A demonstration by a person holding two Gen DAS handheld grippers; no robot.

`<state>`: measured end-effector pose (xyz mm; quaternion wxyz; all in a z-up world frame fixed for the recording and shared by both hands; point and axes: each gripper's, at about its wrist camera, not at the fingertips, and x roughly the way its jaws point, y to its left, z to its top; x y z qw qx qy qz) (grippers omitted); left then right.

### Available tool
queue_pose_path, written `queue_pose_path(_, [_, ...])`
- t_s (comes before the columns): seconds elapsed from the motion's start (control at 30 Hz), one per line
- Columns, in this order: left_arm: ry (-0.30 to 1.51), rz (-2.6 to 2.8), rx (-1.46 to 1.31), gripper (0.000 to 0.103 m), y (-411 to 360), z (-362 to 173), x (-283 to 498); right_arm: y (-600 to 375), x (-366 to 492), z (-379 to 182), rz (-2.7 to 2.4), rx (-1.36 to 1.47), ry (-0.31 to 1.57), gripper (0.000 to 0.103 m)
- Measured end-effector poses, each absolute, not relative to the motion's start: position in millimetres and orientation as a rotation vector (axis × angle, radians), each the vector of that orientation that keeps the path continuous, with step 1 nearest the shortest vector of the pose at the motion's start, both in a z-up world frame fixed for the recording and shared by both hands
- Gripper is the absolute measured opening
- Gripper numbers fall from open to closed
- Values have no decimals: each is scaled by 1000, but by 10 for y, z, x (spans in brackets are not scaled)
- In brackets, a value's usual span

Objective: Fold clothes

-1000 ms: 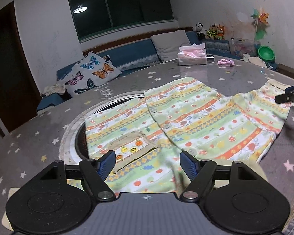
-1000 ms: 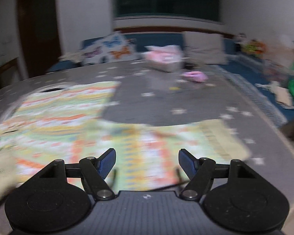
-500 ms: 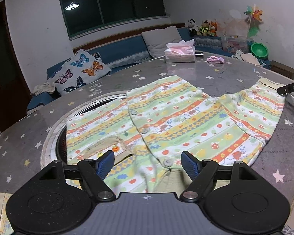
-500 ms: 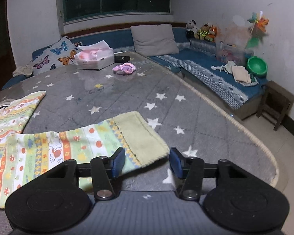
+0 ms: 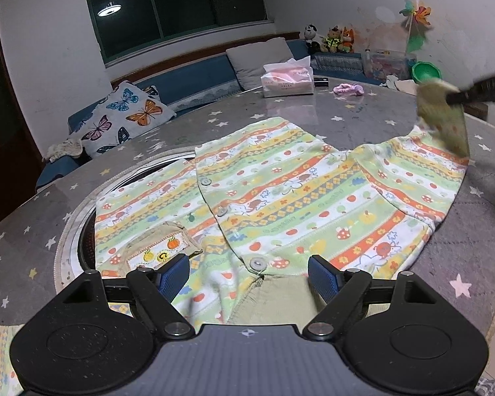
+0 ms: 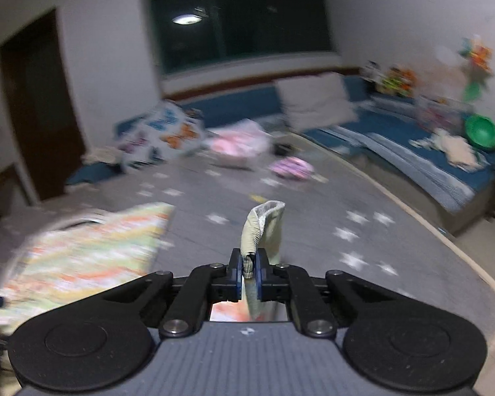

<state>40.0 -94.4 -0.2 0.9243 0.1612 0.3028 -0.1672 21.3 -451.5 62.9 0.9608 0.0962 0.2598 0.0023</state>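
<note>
Left wrist view: shirt (image 5: 280,204) lies spread front-up on the worktop (image 5: 33,231), partly over the round inset. Left tool (image 5: 249,272) has its jaws wide apart, holding nothing, low over the shirt's near edge; a button (image 5: 256,263) sits just ahead, between the fingertips. At far right the right tool (image 5: 478,90) has the sleeve cuff (image 5: 440,112) lifted off the worktop, blurred. My read: sleeve fold in progress. To do it well, carry the cuff in across the chest in a low flat arc, keep tension so the sleeve doesn't bunch, and use the left tool to pin the body so it doesn't drag along. Right wrist view: right tool (image 6: 248,272) is clamped tight on the cuff (image 6: 264,231), which stands up out of the pads as a folded ridge. Rest of the shirt (image 6: 82,247) trails left, well apart from the jaws, heavily blurred. Pinch is close to the cuff's edge, so a slip is possible.
</note>
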Motion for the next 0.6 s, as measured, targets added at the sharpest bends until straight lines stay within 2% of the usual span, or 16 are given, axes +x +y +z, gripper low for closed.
queue_pose_path(0.3, [610, -321, 288, 83, -754, 16, 315, -3635, 390, 1151, 310, 182, 456, 6])
queue_pose_path(0.6, [605, -283, 248, 85, -530, 20, 250, -2727, 508, 1227, 546, 132, 467, 6])
